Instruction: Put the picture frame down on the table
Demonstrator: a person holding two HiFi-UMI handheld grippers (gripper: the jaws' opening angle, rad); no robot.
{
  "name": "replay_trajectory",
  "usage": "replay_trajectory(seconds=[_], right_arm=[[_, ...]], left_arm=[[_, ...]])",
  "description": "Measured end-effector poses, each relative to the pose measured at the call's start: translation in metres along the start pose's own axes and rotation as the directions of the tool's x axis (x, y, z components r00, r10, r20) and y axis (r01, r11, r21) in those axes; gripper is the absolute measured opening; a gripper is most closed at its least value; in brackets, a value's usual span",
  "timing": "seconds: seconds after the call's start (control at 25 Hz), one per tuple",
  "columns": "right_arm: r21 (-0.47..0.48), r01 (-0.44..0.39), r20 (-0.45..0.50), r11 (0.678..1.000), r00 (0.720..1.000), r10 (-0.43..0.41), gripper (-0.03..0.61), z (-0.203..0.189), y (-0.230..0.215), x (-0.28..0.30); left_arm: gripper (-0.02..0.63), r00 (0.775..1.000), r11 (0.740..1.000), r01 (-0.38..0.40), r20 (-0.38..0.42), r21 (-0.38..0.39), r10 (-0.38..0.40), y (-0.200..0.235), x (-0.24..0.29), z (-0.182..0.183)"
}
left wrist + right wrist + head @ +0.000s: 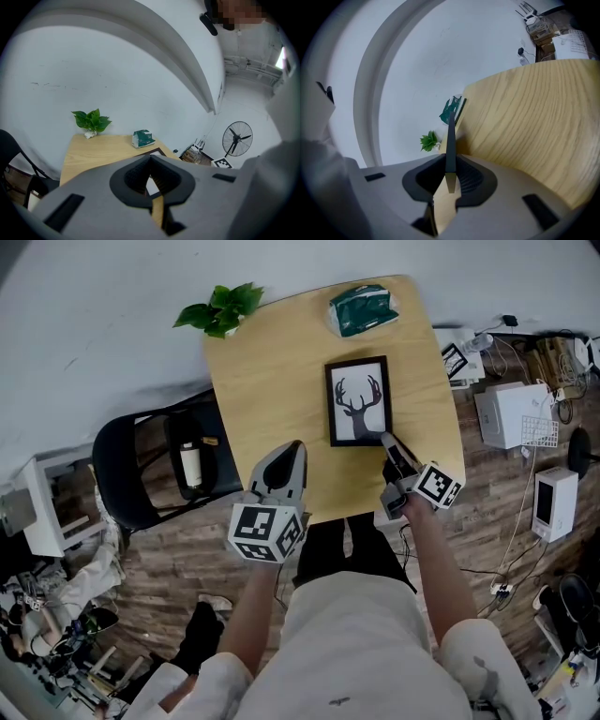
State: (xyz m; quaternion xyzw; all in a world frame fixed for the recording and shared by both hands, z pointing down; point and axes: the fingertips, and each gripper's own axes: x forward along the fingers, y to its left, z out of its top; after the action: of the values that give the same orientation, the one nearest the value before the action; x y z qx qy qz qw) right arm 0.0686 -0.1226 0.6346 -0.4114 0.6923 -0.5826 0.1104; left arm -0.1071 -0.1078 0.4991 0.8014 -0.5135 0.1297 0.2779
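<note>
A black picture frame [359, 399] with a deer print lies on the wooden table [272, 381], right of the middle. My right gripper [387, 440] is at the frame's near right corner. In the right gripper view the frame [451, 136] runs edge-on out of the jaws, and my right gripper [450, 176] is shut on it. My left gripper [294, 448] hovers over the table's near edge, left of the frame, with its jaws together and nothing in them. In the left gripper view only a corner of the frame [154, 152] shows past my left gripper [150, 161].
A potted green plant [221, 308] stands at the table's far left corner and a green packet [361, 308] at the far edge. A black chair [141, 465] sits left of the table. White boxes [511, 413] and cables crowd the floor on the right.
</note>
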Motion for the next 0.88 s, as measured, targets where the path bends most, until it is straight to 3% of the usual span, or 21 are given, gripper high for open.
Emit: replay_trajectory(seconds=[0.28,0.88], right_arm=[[-0.037,0.022,-0.001,0.999,1.0,-0.022,0.069,-0.003,-0.005,0.001],[-0.193,0.163,-0.036,0.967,0.984,-0.173,0.091,-0.007,-0.03,0.001]], left_arm=[[0.006,1.0,1.0,0.005,-0.006,0.004,-0.005,-0.002,0.002,-0.003],[0.006,1.0,1.0,0.005,-0.008,0.002,-0.005,-0.002,0.005,-0.004]])
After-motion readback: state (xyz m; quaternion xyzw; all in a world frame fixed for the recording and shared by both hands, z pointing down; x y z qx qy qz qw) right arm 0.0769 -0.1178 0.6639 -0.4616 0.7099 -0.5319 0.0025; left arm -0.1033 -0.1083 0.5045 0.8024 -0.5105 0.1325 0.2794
